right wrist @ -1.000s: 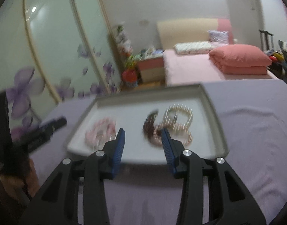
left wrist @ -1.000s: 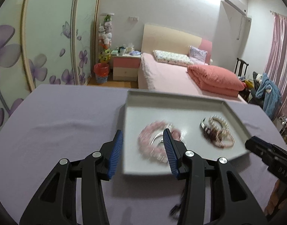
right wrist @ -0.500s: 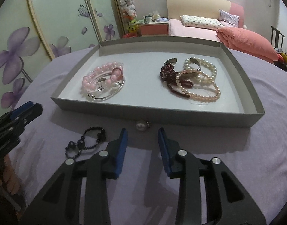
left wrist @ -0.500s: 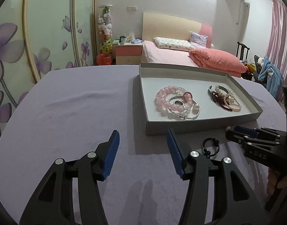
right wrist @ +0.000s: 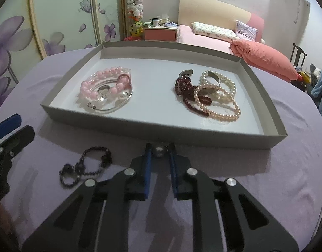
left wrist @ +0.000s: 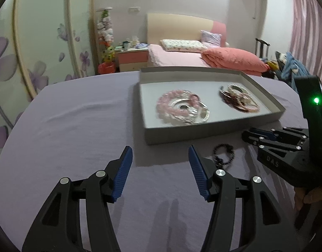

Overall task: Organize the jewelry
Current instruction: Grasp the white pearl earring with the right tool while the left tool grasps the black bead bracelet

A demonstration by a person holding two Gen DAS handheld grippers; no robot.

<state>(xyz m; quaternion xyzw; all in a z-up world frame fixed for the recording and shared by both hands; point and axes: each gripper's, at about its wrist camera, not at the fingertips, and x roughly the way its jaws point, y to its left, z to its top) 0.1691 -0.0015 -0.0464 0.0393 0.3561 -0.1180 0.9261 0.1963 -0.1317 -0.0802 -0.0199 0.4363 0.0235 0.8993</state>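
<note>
A grey tray (right wrist: pixel 161 130) on the purple cloth holds a pink bead bracelet with a silver bangle (right wrist: pixel 107 89) and a heap of dark red and pearl bracelets (right wrist: pixel 209 96). A black bead bracelet (right wrist: pixel 85 167) lies on the cloth in front of the tray; it also shows in the left wrist view (left wrist: pixel 224 154). My right gripper (right wrist: pixel 160 152) has its fingertips narrowly around a small pearl ring (right wrist: pixel 159 151) by the tray's front wall; contact is unclear. My left gripper (left wrist: pixel 160 153) is open and empty over the cloth, left of the black bracelet.
The tray (left wrist: pixel 203 131) lies right of the middle of the purple table. The right gripper's body (left wrist: pixel 287 147) shows at the right of the left wrist view. A bed, a nightstand and wardrobe doors stand beyond the table's far edge.
My right gripper has moved forward and narrowed around the pearl ring in front of the tray. My left gripper has shifted a little and stays open.
</note>
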